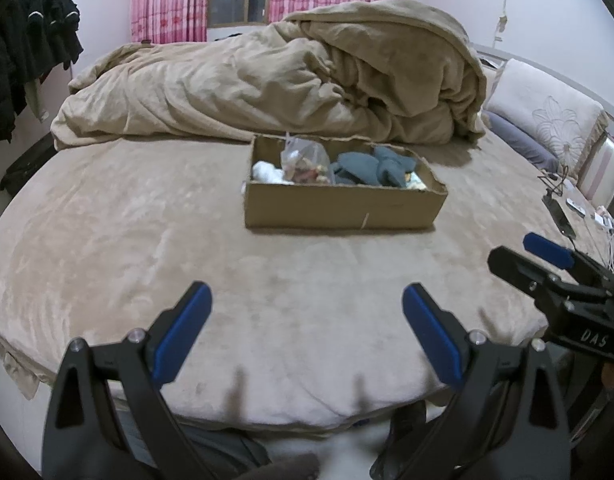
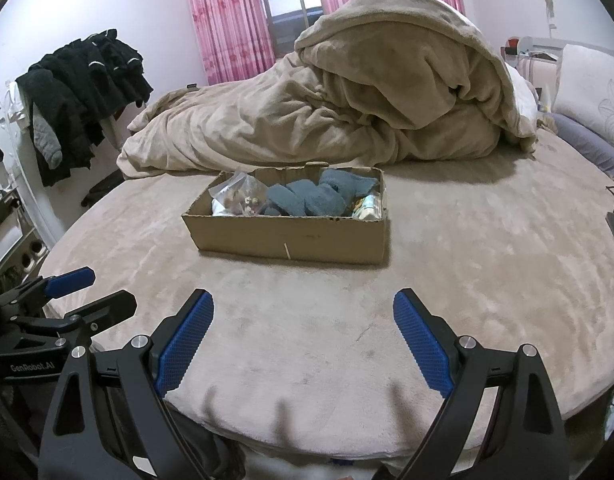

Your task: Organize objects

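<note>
A low cardboard box (image 1: 343, 206) (image 2: 291, 236) sits on the beige bed, ahead of both grippers. Inside it lie blue-grey cloths (image 1: 371, 166) (image 2: 319, 196), a clear plastic bag of small items (image 1: 305, 160) (image 2: 241, 194), something white (image 1: 265, 172) at the left end and a pale packet (image 2: 367, 204) at the right end. My left gripper (image 1: 307, 304) is open and empty over the bed's near edge. My right gripper (image 2: 303, 312) is open and empty beside it; it also shows in the left wrist view (image 1: 525, 256). The left gripper shows at the left of the right wrist view (image 2: 93, 290).
A heaped beige duvet (image 1: 307, 72) (image 2: 367, 100) lies behind the box. Pillows (image 1: 543, 120) are at the right head of the bed. Black clothes (image 2: 83, 92) hang at the left. Cables and small devices (image 1: 567, 204) lie at the bed's right edge. Pink curtains (image 1: 167, 0) frame a window.
</note>
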A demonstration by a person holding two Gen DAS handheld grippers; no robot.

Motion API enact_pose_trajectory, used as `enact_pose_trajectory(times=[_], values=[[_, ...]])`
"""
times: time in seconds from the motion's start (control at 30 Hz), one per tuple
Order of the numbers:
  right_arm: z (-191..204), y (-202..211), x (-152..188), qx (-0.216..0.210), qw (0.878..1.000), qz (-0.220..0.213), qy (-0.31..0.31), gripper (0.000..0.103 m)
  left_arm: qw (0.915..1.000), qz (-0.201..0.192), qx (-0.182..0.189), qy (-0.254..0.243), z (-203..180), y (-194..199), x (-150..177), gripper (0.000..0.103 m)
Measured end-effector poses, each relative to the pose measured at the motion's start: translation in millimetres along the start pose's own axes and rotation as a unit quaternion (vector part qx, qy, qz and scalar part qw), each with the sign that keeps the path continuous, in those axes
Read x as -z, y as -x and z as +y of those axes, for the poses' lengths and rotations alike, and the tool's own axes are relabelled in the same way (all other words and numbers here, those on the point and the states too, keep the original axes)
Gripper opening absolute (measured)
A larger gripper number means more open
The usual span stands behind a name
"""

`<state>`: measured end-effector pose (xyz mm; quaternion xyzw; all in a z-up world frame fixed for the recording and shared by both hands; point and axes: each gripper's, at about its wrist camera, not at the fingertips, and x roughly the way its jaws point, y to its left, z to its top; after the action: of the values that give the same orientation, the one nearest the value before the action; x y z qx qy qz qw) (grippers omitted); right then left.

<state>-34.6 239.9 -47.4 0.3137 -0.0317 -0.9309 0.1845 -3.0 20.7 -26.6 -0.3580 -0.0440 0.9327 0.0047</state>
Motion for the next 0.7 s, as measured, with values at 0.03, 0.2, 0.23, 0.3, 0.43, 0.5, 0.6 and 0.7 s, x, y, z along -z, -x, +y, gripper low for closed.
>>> enact_pose_trajectory(times=[0.03,0.2,0.23,0.3,0.43,0.5,0.6,0.7], values=[[0.3,-0.3,0.0,0.0,1.0,0.0,0.001,0.093,1.0,0.0,-0.001,0.001,1.0,0.0,0.2,0.097],[1.8,0.1,0.1,0.0,1.0,0.0,0.004,0.093,1.0,0.003,0.0,0.005,3.9,-1.9,0.9,0.097],[1.9,-0.1,0.0,0.0,1.0,0.0,0.003,0.093,1.0,0.003,0.001,0.004,3.8,-1.8,1.2,0.097],[2.7,-0.4,0.0,0.001,1.0,-0.001,0.003,0.093,1.0,0.002,0.001,0.003,3.4,-0.9,1.7,0.097],[3.6,0.7,-0.1,0.0,1.0,-0.001,0.006,0.093,1.0,0.0,0.003,0.003,3.6,1.3,1.7,0.097],[4.2,1.0,-0.5,0.0,1.0,-0.002,0.008,0.093,1.0,-0.001,0.002,0.003,4.0,1.6,1.3,0.097],[4.1,1.3,-1.7,0.001,1.0,-0.002,0.009,0.093,1.0,-0.002,0.002,0.003,4.4,2.1,1.0,0.097],[4.2,1.4,-1.9,0.0,1.0,-0.003,0.009,0.093,1.0,-0.003,0.004,0.002,4.5,2.8,0.5,0.097]])
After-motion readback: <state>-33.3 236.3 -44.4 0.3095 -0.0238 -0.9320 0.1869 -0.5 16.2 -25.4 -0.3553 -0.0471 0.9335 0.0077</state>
